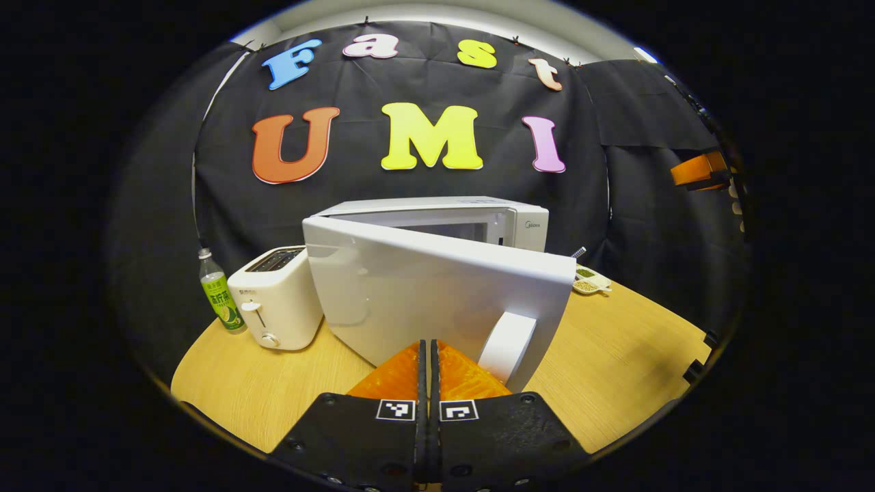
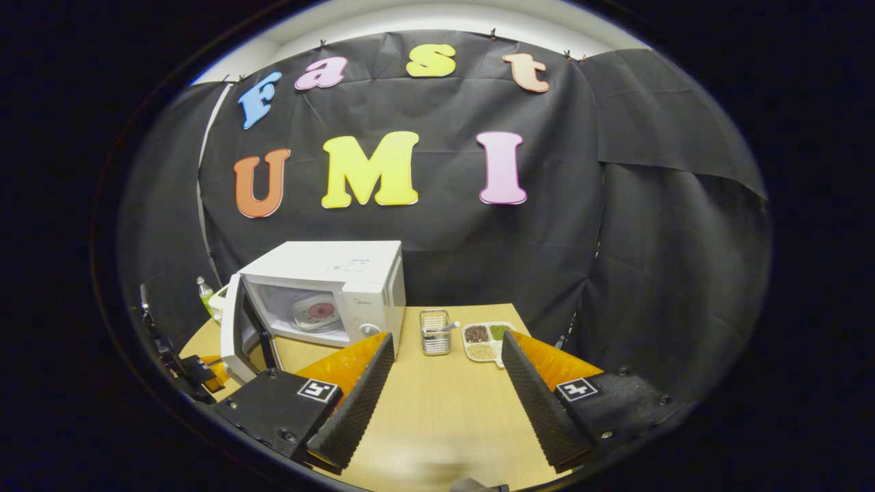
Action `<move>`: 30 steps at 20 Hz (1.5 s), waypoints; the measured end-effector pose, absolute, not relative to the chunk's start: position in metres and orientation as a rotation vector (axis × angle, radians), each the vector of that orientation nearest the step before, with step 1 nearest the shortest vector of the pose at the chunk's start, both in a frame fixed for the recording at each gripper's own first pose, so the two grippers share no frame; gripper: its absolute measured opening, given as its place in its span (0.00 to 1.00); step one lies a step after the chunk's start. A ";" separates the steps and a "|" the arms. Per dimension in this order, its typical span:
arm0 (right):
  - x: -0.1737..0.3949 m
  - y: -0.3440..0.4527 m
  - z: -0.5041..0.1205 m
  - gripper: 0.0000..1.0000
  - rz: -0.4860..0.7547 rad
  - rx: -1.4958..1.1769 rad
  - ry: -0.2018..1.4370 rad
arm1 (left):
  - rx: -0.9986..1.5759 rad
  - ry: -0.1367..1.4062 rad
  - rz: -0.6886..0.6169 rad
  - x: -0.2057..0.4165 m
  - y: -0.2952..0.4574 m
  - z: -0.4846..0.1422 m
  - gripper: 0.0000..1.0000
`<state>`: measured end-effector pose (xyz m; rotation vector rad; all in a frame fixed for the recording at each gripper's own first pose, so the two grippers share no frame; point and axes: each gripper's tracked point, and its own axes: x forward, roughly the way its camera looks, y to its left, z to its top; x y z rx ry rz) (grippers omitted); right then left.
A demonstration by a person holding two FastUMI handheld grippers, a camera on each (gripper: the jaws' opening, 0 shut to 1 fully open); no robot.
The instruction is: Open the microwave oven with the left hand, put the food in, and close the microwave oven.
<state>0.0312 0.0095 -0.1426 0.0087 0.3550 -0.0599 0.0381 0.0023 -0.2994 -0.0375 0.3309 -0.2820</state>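
White box-shaped microwave oven point(image 2: 321, 294) is sitting on the wooden table point(image 2: 437, 410), door point(image 1: 437, 301) standing half open, plate of food point(image 2: 316, 313) inside. Brand mark by the controls too small to read. Left gripper point(image 1: 428, 355) is pointing at the door's outer face, fingers together. Right gripper point(image 2: 444, 362) is hovering over the table, fingers apart.

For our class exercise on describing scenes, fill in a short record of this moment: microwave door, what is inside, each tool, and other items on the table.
microwave door: open, swung outward
inside microwave: a plate with food on it
left tool: shut, close to the door's outer face
right tool: open, empty, above the table
other items: toaster, bottle, metal basket, divided tray
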 end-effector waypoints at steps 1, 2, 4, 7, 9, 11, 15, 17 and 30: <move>0.031 0.006 -0.143 0.92 -0.064 0.010 0.356 | -0.039 0.326 -0.289 0.043 -0.005 -0.299 0.00; 0.033 0.002 -0.142 0.92 -0.067 0.010 0.355 | -0.044 0.321 -0.298 0.050 -0.013 -0.297 0.00; 0.033 -0.003 -0.143 0.92 -0.075 0.004 0.358 | -0.051 0.313 -0.313 0.064 -0.027 -0.294 0.00; 0.035 -0.010 -0.142 0.92 -0.083 0.000 0.359 | -0.066 0.304 -0.333 0.085 -0.047 -0.291 0.00; 0.035 -0.013 -0.144 0.92 -0.088 0.019 0.370 | -0.065 0.293 -0.345 0.103 -0.059 -0.288 0.00; 0.038 -0.018 -0.144 0.92 -0.098 0.041 0.373 | -0.072 0.286 -0.357 0.118 -0.072 -0.287 0.00; 0.041 -0.024 -0.144 1.00 -0.110 0.040 0.384 | -0.085 0.288 -0.368 0.146 -0.093 -0.290 0.00; 0.042 -0.028 -0.143 1.00 -0.117 0.051 0.384 | -0.078 0.285 -0.364 0.160 -0.099 -0.292 0.00; 0.046 -0.039 -0.144 1.00 -0.142 0.057 0.404 | -0.099 0.297 -0.343 0.208 -0.113 -0.299 0.00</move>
